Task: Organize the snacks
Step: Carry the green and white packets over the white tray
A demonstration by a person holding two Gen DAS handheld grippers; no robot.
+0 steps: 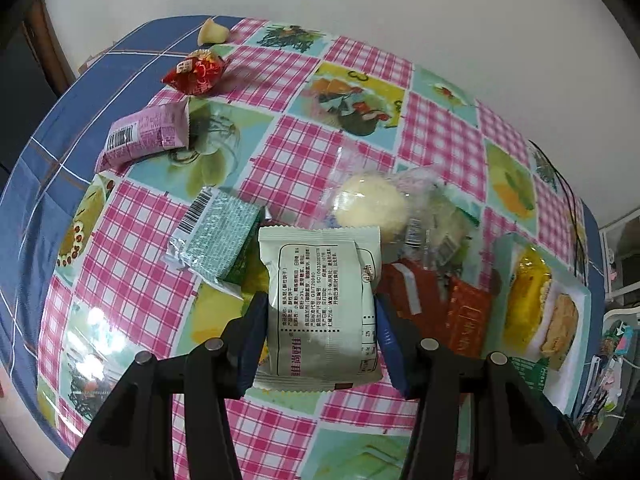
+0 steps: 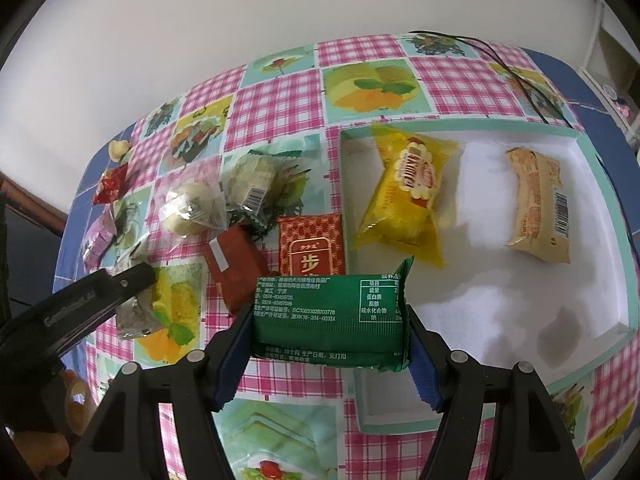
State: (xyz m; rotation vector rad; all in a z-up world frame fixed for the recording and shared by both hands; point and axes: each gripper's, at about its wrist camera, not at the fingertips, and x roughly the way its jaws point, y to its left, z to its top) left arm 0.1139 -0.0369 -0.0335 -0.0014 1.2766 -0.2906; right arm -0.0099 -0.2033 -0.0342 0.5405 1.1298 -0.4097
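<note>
The left tool (image 1: 318, 320) clamps a white packet (image 1: 320, 304) printed SC10833028203778; the right tool (image 2: 330, 328) clamps a green packet (image 2: 328, 316) reading XK16-204-00334, beside the tray (image 2: 630, 240) on the desk (image 2: 280, 120).

**What the two cameras can't make out**

From the left wrist, the white tray (image 1: 576, 392) at the right is squeezed by the lens, and the yellow packet (image 1: 528, 296) and beige packet (image 1: 560, 328) in it are too warped to read. The white packet (image 1: 324, 312) covers whatever lies under it, along with part of the red packet (image 1: 412, 292). The small pale thing (image 1: 214, 32) at the far edge is too tiny to name.

From the right wrist, the green packet (image 2: 332, 320) hides the tray's near-left corner and the lower half of the red patterned packet (image 2: 312, 248). A hand (image 2: 76, 404) at the lower left is dark and blurred, cut by the frame. The grey packet (image 2: 136, 312) under the left gripper (image 2: 138, 278) is mostly covered, and that gripper's fingertips don't show in this view.
</note>
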